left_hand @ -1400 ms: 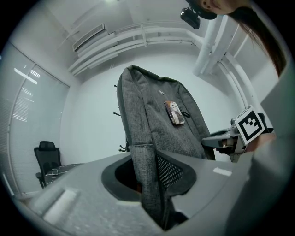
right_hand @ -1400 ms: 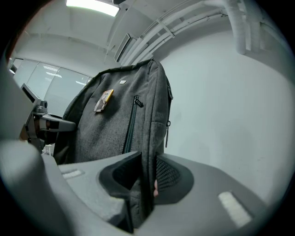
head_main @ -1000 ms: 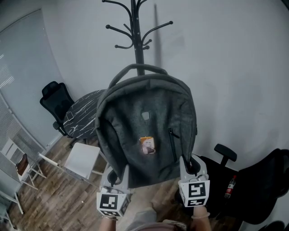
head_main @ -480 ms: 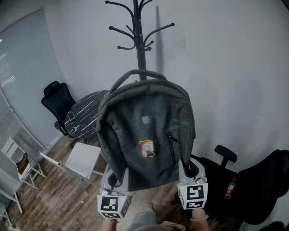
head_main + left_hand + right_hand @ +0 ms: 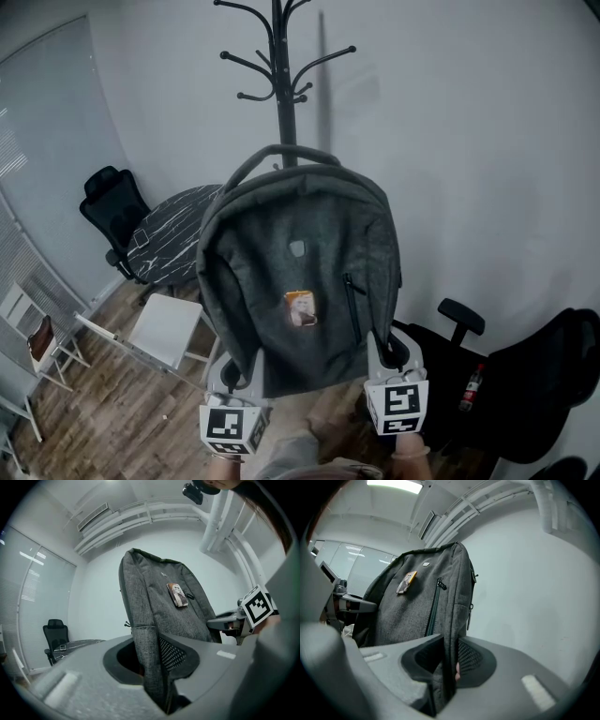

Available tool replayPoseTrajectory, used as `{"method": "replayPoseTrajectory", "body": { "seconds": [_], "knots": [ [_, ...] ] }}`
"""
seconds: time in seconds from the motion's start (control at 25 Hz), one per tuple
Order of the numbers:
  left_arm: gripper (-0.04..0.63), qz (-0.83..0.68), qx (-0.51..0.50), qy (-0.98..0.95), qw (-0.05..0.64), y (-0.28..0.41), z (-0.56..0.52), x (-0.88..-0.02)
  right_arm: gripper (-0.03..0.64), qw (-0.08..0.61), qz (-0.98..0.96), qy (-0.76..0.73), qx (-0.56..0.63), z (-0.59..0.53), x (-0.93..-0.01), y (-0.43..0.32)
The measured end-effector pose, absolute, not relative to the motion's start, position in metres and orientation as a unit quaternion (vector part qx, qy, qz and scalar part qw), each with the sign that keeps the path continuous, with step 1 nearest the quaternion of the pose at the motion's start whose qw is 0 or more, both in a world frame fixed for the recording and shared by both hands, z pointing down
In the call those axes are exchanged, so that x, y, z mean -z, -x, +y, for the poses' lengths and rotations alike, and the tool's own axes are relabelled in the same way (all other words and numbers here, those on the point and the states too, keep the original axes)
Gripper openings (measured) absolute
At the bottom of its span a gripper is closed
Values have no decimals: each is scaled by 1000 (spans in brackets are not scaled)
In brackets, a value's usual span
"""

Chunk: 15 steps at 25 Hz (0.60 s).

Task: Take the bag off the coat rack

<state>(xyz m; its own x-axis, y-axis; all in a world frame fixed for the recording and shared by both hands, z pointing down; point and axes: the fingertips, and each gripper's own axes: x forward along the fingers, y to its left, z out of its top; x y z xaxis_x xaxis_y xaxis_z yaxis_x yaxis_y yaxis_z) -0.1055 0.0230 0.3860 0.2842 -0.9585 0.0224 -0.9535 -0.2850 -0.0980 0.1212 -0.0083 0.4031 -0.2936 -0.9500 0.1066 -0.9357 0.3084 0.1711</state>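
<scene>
We find the bag (image 5: 300,272), a grey backpack, held upright in the air in front of the rack (image 5: 281,84). Its handle (image 5: 281,153) crosses the pole below the hooks.

On the bag's front we note a small shield-shaped emblem (image 5: 296,247), an orange tag (image 5: 300,307) bearing a picture, and a vertical zip (image 5: 349,302). Any print on these is too small to read.

The left gripper (image 5: 238,373) has its jaws drawn narrowly together on the bag's lower edge at the head view's left, and grey fabric fills the gap between the pads. The right gripper (image 5: 390,352) clamps the opposite lower edge likewise, with its jaws nearly together on the fabric. Each gripper's cube (image 5: 230,424) carries black-and-white square markers and no lettering.

Behind the bag stands a white wall (image 5: 469,141). To the left we see a round dark table (image 5: 169,234) and a black chair (image 5: 108,206). A wooden floor (image 5: 112,422) lies below.
</scene>
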Motion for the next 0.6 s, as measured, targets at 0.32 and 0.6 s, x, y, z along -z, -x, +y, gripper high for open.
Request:
{"method": "replayPoseTrajectory", "body": {
  "seconds": [0.32, 0.6],
  "knots": [
    [91, 591, 35, 806, 23, 104, 24, -387, 74, 96, -798, -594, 36, -5, -403, -123],
    [91, 582, 36, 812, 25, 105, 23, -386, 74, 92, -792, -603, 36, -2, -403, -121]
  ]
}}
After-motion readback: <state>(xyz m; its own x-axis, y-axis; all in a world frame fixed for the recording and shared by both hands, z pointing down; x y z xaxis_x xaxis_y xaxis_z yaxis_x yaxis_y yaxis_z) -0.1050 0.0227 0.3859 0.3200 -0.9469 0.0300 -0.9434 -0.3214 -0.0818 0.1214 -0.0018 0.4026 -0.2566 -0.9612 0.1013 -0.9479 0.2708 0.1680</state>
